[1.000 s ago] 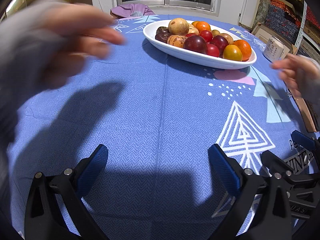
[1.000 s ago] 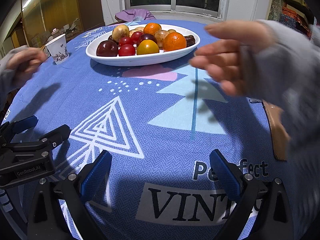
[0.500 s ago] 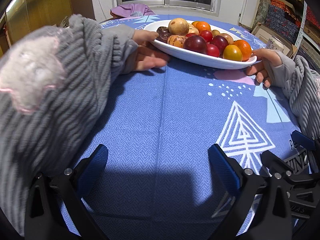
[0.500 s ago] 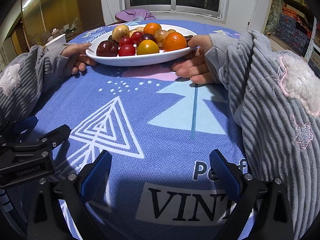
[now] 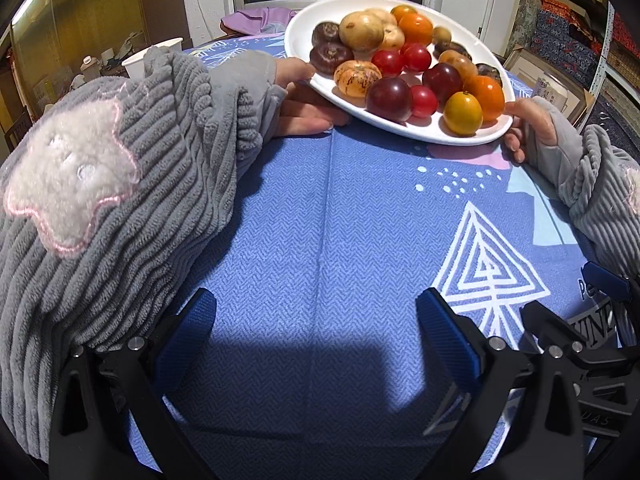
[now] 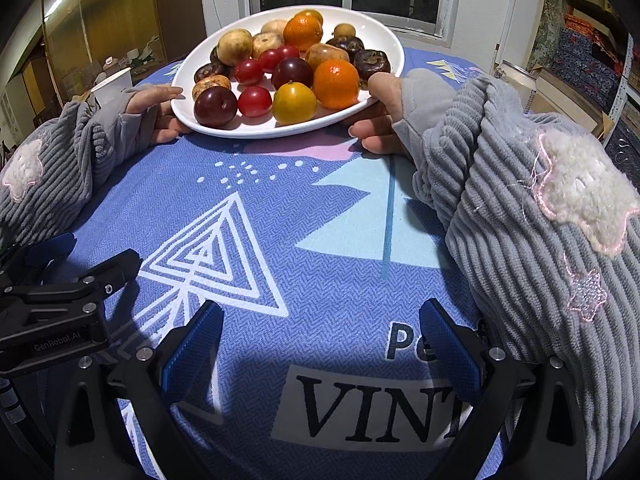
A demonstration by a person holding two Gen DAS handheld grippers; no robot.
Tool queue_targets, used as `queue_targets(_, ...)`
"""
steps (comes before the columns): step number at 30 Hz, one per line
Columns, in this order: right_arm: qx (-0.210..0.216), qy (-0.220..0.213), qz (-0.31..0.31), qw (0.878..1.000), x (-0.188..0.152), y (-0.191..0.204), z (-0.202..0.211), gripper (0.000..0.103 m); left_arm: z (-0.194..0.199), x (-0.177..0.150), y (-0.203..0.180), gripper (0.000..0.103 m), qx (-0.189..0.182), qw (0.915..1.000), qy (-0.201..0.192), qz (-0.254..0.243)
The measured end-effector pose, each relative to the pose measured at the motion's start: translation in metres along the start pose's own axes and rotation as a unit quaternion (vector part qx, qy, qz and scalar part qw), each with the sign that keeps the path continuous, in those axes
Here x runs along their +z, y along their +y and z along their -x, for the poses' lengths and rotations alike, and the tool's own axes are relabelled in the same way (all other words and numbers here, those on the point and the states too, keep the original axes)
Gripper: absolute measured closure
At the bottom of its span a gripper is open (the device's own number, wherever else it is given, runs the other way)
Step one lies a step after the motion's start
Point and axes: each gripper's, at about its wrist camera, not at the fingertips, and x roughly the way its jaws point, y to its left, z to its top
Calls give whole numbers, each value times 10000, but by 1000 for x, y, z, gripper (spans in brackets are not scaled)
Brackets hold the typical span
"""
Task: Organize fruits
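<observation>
Hands (image 6: 384,120) are tilting the plate (image 6: 200,76) of fruit; both grippers (image 5: 320,328) (image 6: 320,336) are lying spread, empty, on the tabletop (image 6: 320,220). Next comes picking them up.

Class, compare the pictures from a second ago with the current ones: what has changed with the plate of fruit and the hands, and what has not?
Both bare hands, left hand and right hand, took hold of the white plate at its ends and tilted its far side up. Both grippers, left gripper and right gripper, stayed open on the tablecloth.
</observation>
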Motion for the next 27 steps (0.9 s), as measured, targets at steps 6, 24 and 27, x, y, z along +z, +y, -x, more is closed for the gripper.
queue_targets(6, 0, -1, 2, 10000, 0, 0, 0, 3, 0, 0, 0, 4, 2, 10000, 3, -1)
queue_targets(24, -1, 2, 4, 10000, 0, 0, 0, 3, 0, 0, 0, 4, 8, 10000, 3, -6)
queue_targets(27, -1, -1, 3, 10000, 0, 0, 0, 3, -1, 1, -2, 4, 38, 10000, -3, -25)
